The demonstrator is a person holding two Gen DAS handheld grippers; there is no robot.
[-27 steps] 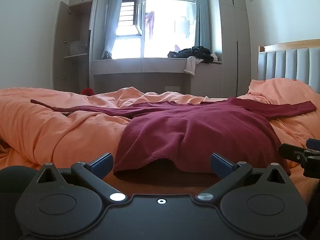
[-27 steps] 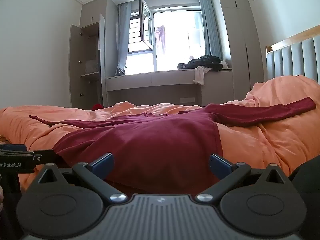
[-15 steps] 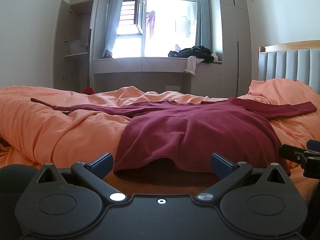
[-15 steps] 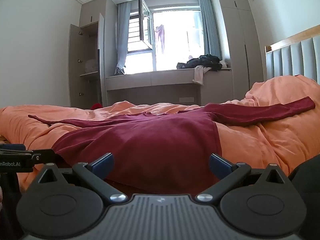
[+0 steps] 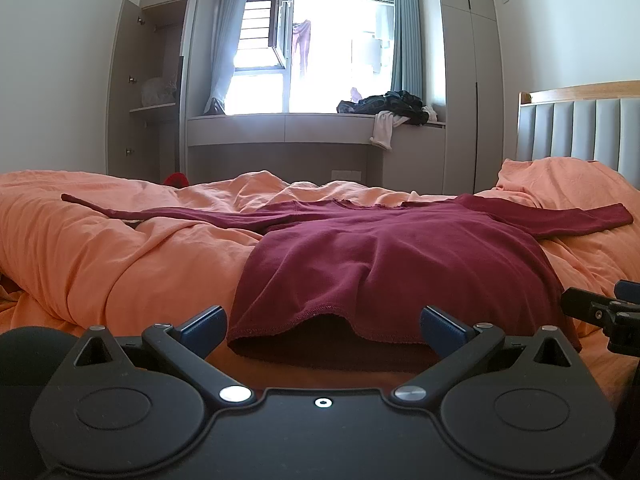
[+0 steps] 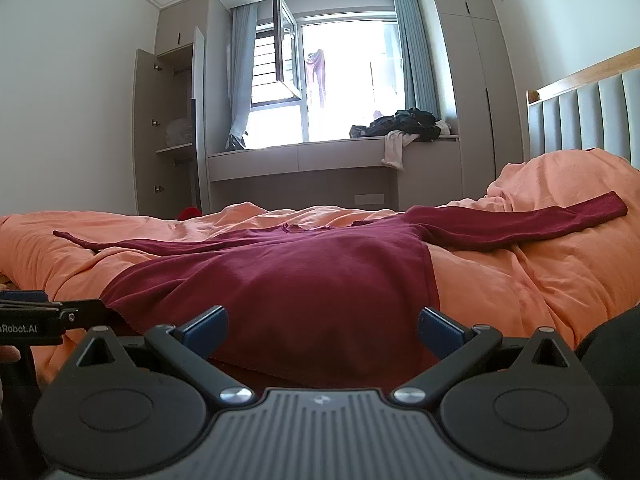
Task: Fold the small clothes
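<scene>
Maroon top (image 5: 392, 264) lay spread on bed (image 5: 100, 264); left tongs (image 5: 323, 326) and right tongs (image 6: 322, 326) gaped empty near hem.

Open bedding (image 5: 120, 264) around the shirt (image 5: 392, 264); right gripper (image 5: 600, 312) seemingly close alongside.

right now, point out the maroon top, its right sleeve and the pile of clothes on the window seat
maroon top (image 5: 400, 264), left wrist view, chest panel
right sleeve (image 6: 552, 218), right wrist view, mid-sleeve
pile of clothes (image 5: 386, 105), left wrist view, dark heap
</scene>
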